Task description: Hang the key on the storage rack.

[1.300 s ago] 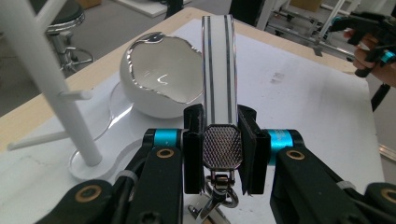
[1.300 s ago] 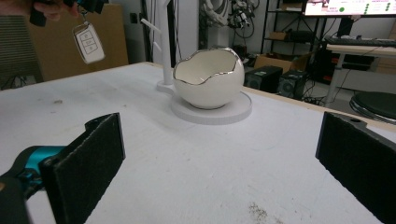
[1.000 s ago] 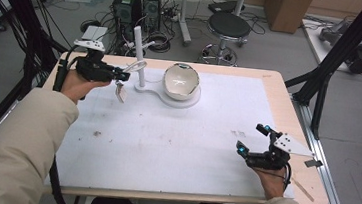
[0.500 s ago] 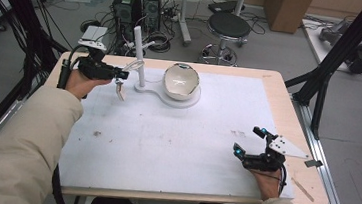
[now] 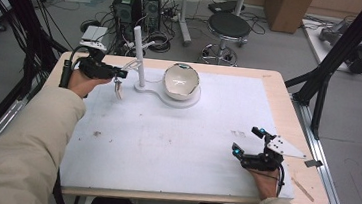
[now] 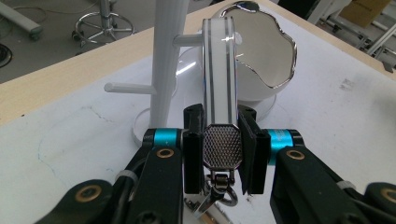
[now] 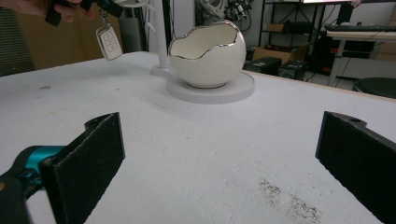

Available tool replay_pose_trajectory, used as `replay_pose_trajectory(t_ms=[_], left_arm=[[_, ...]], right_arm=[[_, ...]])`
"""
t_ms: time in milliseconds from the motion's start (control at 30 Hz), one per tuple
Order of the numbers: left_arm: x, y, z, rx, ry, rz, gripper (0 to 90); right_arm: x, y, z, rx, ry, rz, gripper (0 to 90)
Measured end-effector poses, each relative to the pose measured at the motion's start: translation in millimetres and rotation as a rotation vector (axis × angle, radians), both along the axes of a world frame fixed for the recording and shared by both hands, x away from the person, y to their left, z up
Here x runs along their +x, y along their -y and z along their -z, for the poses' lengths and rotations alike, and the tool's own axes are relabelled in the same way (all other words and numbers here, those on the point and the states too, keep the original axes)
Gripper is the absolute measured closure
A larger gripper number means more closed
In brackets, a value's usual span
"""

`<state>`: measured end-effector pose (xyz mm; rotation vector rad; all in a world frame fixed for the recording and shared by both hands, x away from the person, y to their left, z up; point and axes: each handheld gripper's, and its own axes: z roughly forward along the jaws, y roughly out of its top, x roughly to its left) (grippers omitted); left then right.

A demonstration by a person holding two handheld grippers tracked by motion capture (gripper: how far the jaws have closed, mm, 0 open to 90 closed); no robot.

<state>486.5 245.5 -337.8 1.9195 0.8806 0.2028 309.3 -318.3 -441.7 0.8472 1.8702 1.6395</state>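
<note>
Left hand-held gripper (image 5: 118, 72) clamped on car key (image 6: 219, 88), key between its pads, near table's (image 5: 173, 156) far-left corner, just beside white peg stand (image 5: 138, 52). Right hand-held gripper (image 5: 248, 141) jaws wide, empty, near-right edge.

A robotics or data-collection lab was the setting. A wooden table (image 5: 288, 117) topped with a white mat (image 5: 175, 141) stood inside a frame of black struts (image 5: 334, 56), on a grey floor. At 12 o'clock beyond the table sat black computer towers (image 5: 136, 8) amid tangled cables (image 5: 159, 42) and a black round stool (image 5: 229, 25). A cardboard box (image 5: 291, 9) stood at 1 o'clock, and machine parts lay on a white board (image 5: 347, 50) at 2 o'clock. The right gripper view showed metal shelving (image 7: 280, 32) and a workbench (image 7: 362, 35) in the background.
</note>
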Motion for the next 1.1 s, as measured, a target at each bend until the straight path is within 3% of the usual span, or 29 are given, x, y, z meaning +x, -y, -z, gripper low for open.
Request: replay_pose_trajectory(t_ms=[300, 600, 667, 733, 800, 833, 967, 1033, 1100], left_arm=[[5.8, 3.4, 6.6, 0.024, -0.039, -0.021, 74.1], [8.8, 8.2, 12.6, 0.065, -0.044, -0.026, 73.9], [8.2, 8.4, 13.9, 0.073, -0.025, -0.025, 73.6], [4.9, 9.6, 15.3, 0.112, 0.023, -0.027, 71.8], [-0.7, 10.9, 18.0, 0.156, 0.099, -0.006, 49.2], [-2.2, 10.6, 17.4, 0.161, 0.087, -0.011, 43.6], [-16.3, 3.0, 15.1, 0.087, 0.161, -0.009, 37.5], [-24.4, -1.5, 12.8, 0.066, 0.18, -0.002, 30.9], [-35.9, -6.1, 11.8, 0.027, 0.217, -0.005, 18.8]], right_arm=[[-0.5, 0.0, 5.3, 0.011, -0.022, 0.004, 0.4], [-0.4, 0.9, 6.6, 0.018, -0.023, 0.01, 0.4], [-0.5, 0.9, 6.8, 0.017, -0.028, 0.01, 0.4], [-0.3, 0.8, 6.9, 0.019, -0.03, 0.01, 0.4], [0.5, 1.5, 7.1, 0.022, -0.034, 0.015, 0.4], [0.8, 1.9, 7.1, 0.031, -0.039, 0.02, 0.4], [1.5, 2.6, 7.3, 0.032, -0.036, 0.022, 0.4], [1.0, 2.1, 7.3, 0.031, -0.041, 0.027, 0.4], [1.3, 2.2, 7.4, 0.032, -0.04, 0.028, 0.4]])
